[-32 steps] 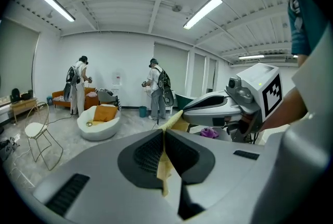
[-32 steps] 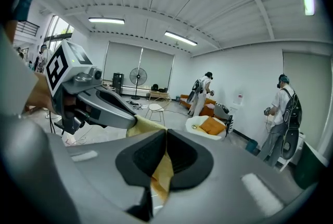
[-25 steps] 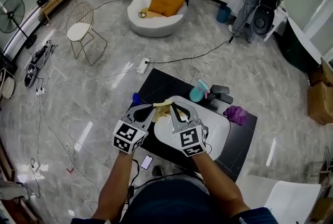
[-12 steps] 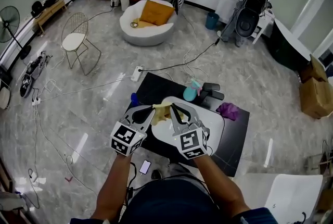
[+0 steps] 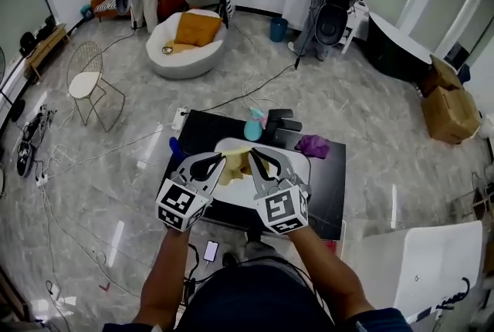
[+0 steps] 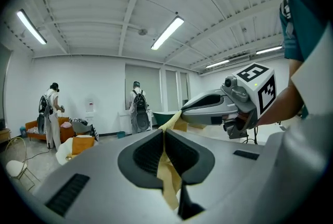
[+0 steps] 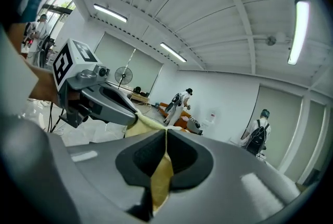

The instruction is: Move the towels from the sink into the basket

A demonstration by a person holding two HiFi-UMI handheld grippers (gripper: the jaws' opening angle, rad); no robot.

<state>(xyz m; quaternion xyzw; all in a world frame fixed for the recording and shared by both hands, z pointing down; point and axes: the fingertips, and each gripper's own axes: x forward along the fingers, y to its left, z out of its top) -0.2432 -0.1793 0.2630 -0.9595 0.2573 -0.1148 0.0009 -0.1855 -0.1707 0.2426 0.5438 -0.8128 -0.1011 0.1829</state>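
Up they come since a second ago: the left gripper (image 5: 221,161) and right gripper (image 5: 252,154) ride higher above the white oval sink (image 5: 299,168). Both are clamped tight on the pale yellow cloth towel (image 5: 235,169), which hangs stretched between their tips.

Head view: yellow towel (image 5: 234,170) mostly hidden behind left gripper (image 5: 221,160) and right gripper (image 5: 252,154); only a strip shows between them. Near part of white sink (image 5: 303,168) covered by both grippers. Teal object (image 5: 253,128) and purple heap (image 5: 312,145) on black table (image 5: 333,191) too small to identify. Both gripper views: towel's lower end drops behind the jaws, so its full extent is unreadable.
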